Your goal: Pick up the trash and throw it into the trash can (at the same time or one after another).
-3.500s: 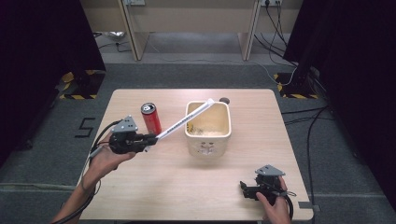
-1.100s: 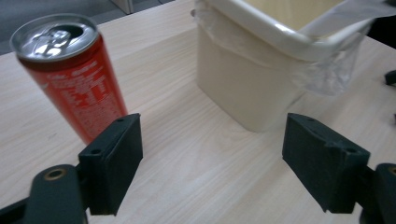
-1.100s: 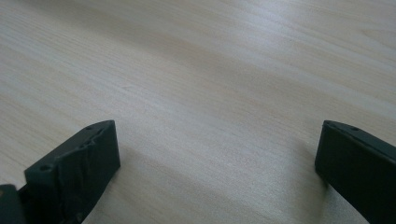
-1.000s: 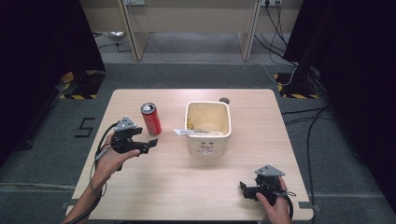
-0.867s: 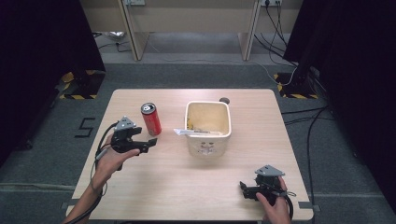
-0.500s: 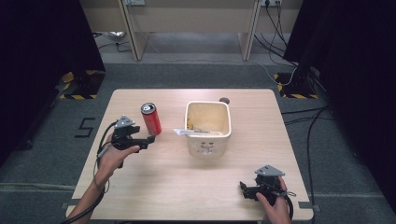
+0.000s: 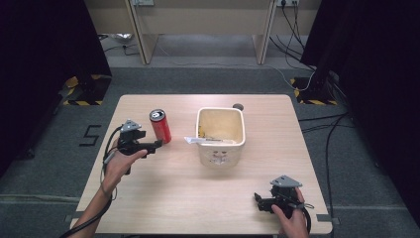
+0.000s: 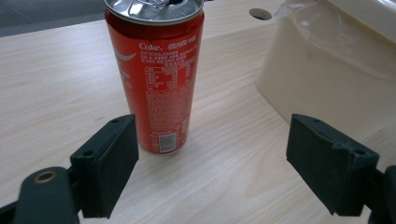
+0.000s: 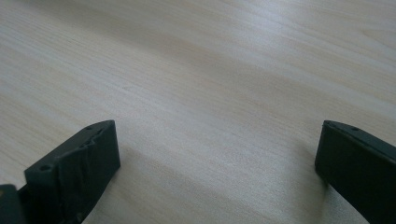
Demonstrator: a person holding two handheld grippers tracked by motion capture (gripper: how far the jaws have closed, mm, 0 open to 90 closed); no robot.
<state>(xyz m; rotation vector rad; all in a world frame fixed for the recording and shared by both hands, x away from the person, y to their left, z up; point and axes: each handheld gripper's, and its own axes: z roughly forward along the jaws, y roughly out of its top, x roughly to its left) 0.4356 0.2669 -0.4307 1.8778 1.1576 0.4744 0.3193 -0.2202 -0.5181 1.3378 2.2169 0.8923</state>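
A red Coke can [image 7: 160, 126] [image 8: 156, 74] stands upright on the wooden table [image 7: 178, 188], left of a cream plastic bin [image 7: 221, 136] [image 8: 336, 60]. A white wrapped stick [image 7: 208, 141] lies across the bin's front rim, one end poking out to the left. My left gripper [image 7: 154, 146] [image 8: 219, 163] is open just short of the can, which stands closer to its left jaw. My right gripper [image 7: 258, 201] [image 9: 215, 172] rests open near the table's front right corner, with bare wood between its jaws.
A small round hole [image 7: 238, 106] [image 8: 260, 13] sits in the table behind the bin. Desk legs and cables lie on the floor beyond the table's far edge. A floor marking "5" [image 7: 90, 135] is to the left.
The left gripper let go of the white stick, which now lies on the bin's rim, and has drawn back left and moved up toward the can. The right gripper has stayed still.
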